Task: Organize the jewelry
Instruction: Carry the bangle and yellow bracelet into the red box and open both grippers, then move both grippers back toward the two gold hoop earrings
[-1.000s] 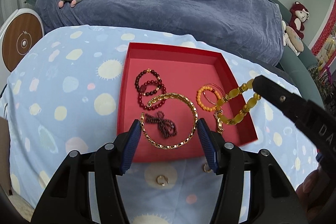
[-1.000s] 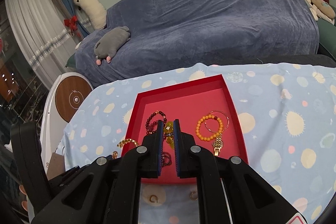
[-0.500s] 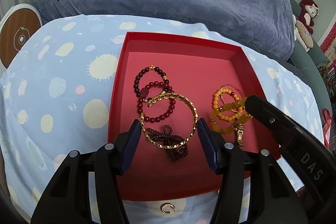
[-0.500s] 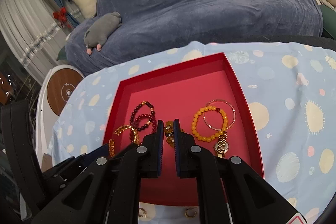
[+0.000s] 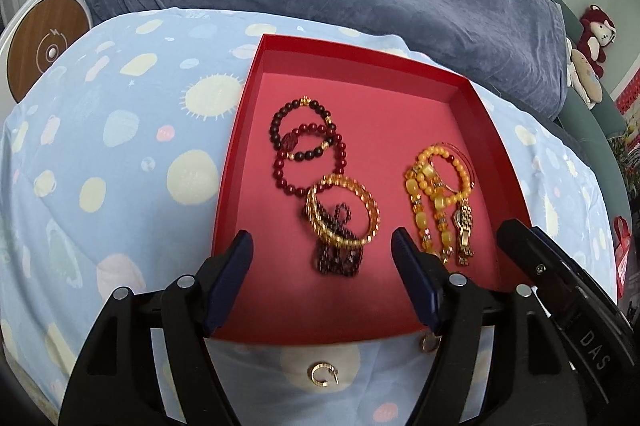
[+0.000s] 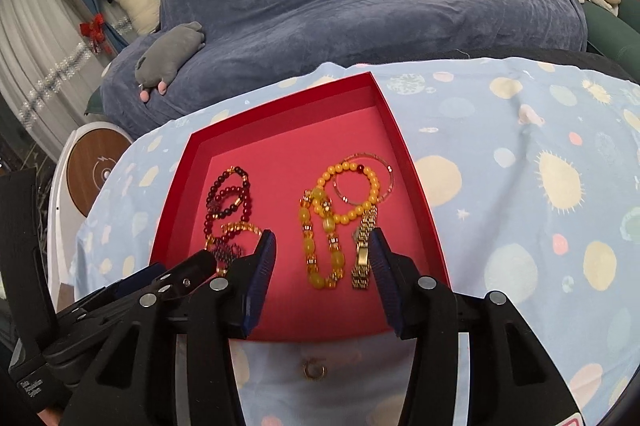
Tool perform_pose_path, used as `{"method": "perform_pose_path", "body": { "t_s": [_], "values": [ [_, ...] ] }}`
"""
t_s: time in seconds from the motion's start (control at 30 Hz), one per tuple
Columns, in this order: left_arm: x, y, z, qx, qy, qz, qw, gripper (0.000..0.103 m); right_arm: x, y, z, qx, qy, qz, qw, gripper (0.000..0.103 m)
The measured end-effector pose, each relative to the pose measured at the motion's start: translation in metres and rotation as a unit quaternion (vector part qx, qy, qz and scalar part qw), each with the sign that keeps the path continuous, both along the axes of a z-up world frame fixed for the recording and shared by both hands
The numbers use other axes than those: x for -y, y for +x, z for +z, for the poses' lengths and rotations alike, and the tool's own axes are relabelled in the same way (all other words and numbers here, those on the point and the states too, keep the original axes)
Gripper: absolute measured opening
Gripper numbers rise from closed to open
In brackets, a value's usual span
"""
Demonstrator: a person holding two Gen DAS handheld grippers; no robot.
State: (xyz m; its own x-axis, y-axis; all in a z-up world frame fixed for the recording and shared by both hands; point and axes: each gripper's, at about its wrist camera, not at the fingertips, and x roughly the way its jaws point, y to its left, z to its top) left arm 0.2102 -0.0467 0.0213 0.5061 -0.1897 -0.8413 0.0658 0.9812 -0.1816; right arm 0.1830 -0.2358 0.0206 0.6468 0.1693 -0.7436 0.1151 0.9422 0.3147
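While both sets of jaws are opening with nothing pinched, the left gripper (image 5: 322, 246) frames the gold bangle (image 5: 343, 211) and the right gripper (image 6: 322, 246) the yellow beads (image 6: 325, 242), all lying in the red tray (image 5: 360, 58). Closing carelessly could snag the neighbouring watch (image 6: 365, 246) or tangle strands.

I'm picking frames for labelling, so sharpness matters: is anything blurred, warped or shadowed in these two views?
Left wrist view: the gold bangle and the dark beads under it are motion-smeared, while the red tray rim stays crisp; fisheye bends the tablecloth edge. Right wrist view: jewellery is sharper, the yellow bead strand reads clearly; black vignette fills the corners. Lighting is soft and even in both, without glare.
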Motion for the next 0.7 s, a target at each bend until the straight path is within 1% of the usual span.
{"method": "perform_pose_path", "body": {
  "t_s": [0.23, 0.4, 0.6, 0.7],
  "values": [
    [-0.002, -0.027, 0.005, 0.0, -0.007, 0.0, 1.0, 0.068, -0.007, -0.024, 0.001, -0.003, 0.003, 0.001, 1.0, 0.047],
    [-0.001, -0.045, 0.012, 0.016, 0.011, -0.01, 0.9998, 0.068, -0.008, -0.041, 0.0, -0.007, 0.008, -0.007, 1.0, 0.047],
    [-0.008, -0.061, 0.012, 0.01, -0.005, 0.0, 0.9999, 0.068, -0.01, -0.057, -0.001, -0.012, 0.003, -0.007, 1.0, 0.047],
    [-0.007, -0.067, 0.011, 0.01, 0.0, -0.006, 0.9999, 0.068, -0.012, -0.064, -0.003, -0.015, -0.001, -0.003, 1.0, 0.047]
  ]
}}
